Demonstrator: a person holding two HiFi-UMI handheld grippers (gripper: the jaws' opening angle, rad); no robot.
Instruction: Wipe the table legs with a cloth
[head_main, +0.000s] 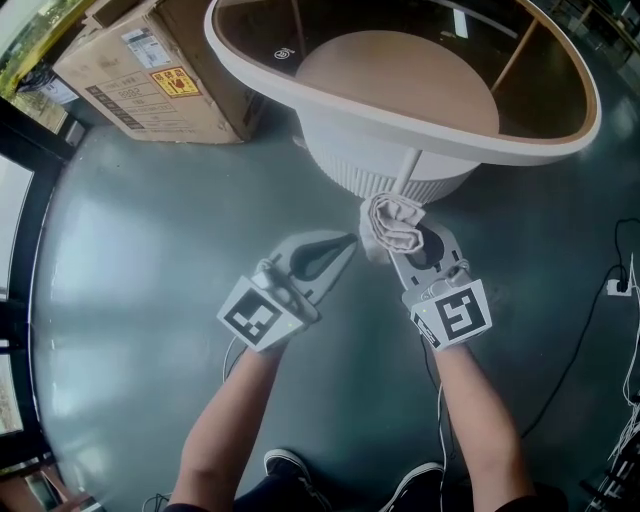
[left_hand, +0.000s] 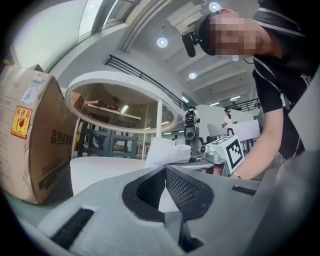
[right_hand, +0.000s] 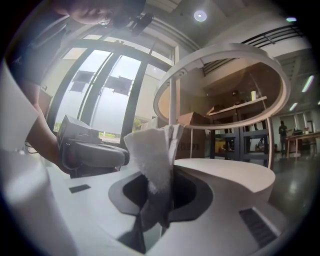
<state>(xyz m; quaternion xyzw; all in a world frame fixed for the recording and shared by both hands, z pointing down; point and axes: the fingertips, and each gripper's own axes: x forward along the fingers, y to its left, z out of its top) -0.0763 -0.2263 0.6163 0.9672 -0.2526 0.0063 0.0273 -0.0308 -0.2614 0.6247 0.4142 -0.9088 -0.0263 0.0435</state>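
The round white table stands ahead of the person, its thin leg running upright from rim to base. The right tongs pinch the bunched cloth, which sits just before that leg. The left tongs, closed on nothing, lie beside it, slightly farther from the leg.

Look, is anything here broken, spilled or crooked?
Nothing stands out. The table stands upright, the cardboard box sits on the floor beside it, and no spill shows. The cloth is just bunched in the right gripper, by a thin table leg.
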